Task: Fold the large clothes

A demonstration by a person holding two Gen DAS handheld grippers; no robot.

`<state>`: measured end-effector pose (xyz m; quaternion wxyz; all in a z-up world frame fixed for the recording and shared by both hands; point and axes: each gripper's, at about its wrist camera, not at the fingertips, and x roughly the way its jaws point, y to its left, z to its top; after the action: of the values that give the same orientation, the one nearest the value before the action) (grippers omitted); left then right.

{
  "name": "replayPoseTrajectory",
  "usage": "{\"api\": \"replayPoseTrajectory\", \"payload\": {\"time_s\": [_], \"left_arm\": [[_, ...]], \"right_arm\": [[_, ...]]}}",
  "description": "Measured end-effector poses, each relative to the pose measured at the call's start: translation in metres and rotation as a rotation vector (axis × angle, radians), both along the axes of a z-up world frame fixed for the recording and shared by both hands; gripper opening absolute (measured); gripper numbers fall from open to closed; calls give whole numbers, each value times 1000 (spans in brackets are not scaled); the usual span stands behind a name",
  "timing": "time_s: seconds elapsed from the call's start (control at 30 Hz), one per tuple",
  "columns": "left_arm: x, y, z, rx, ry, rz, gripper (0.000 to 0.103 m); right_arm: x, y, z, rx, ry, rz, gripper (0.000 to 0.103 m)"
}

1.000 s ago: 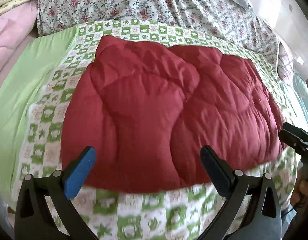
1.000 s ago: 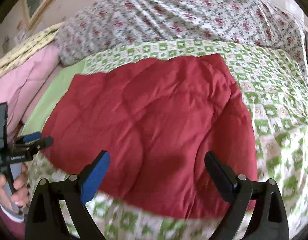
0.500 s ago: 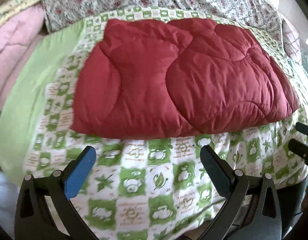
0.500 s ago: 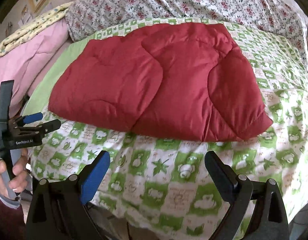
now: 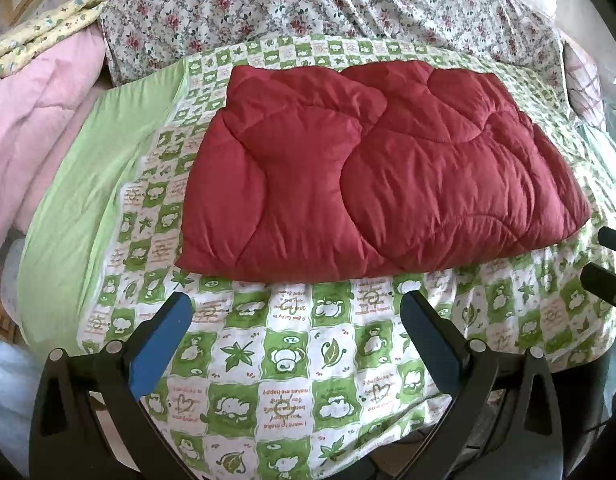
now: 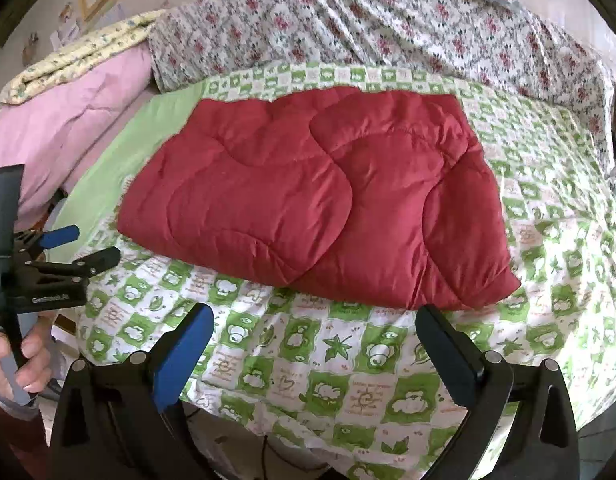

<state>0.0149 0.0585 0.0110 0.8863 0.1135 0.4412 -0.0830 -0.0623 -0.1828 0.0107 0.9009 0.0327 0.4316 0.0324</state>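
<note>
A dark red quilted garment [image 5: 384, 172] lies folded into a flat rectangle on the green-and-white checked bedsheet [image 5: 292, 360]. It also shows in the right wrist view [image 6: 320, 200]. My left gripper [image 5: 296, 320] is open and empty, held back over the sheet near the bed's front edge, short of the garment's near edge. My right gripper [image 6: 316, 332] is open and empty, also just short of the near edge. The left gripper shows at the left of the right wrist view [image 6: 82, 246], and the right gripper's fingers [image 5: 608, 268] show at the right edge of the left wrist view.
A floral quilt [image 5: 328, 4] lies bunched along the far side of the bed. A pink blanket [image 5: 32, 120] with a yellow patterned one on top lies at the left. A plain green strip of sheet [image 5: 92, 184] runs beside the garment. The bed's front edge drops off below the grippers.
Both grippers have pulled back from over the garment toward the bed's front edge. The garment now lies wholly ahead of them, flat and untouched.
</note>
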Motion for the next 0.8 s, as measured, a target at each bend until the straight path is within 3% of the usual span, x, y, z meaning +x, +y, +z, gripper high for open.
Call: {"api": "replayPoseTrajectory", "payload": {"time_s": [0.13,0.8], "left_arm": [[3,-7,-7,58,-18,8,103],[27,-16,3,46,-22,-6,103]], "right_arm": [[7,-1,-11,-3,29,-6,102],[36,6,6,-24,10,21,102]]}}
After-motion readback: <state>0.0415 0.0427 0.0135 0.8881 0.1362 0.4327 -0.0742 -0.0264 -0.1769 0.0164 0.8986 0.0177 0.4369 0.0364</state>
